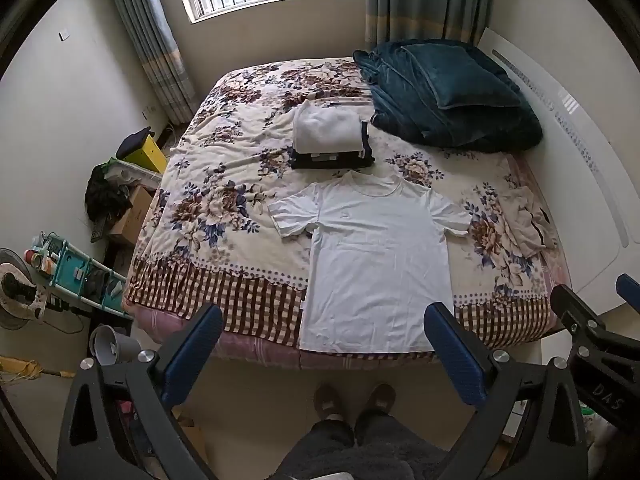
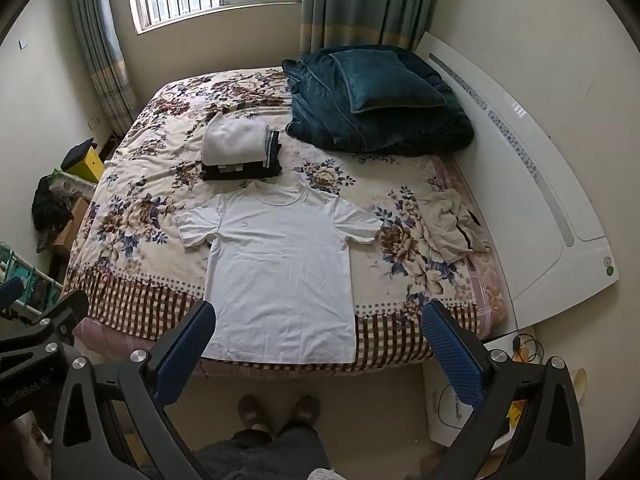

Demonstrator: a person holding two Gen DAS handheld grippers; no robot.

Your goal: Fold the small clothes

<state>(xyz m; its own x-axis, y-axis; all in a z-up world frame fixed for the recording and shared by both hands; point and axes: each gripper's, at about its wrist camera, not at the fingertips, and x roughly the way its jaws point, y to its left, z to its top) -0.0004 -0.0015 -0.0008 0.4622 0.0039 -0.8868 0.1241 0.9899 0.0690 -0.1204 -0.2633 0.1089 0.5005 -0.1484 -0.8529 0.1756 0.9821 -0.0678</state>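
Left wrist: white T-shirt (image 1: 376, 256) flat on bed (image 1: 224, 216)

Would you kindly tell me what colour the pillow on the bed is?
Dark teal pillow, clearest in the right wrist view.

just ahead of the left claw (image 1: 324, 344), whose pads are blue on black arms, lies a plain white t-shirt (image 1: 376, 256). the bedspread (image 1: 224, 208) under it is cream with brown and blue flowers and a brown-and-white checked border. beyond the shirt sits a white and black folded stack (image 1: 330, 138), then a dark teal blanket (image 1: 448, 100).
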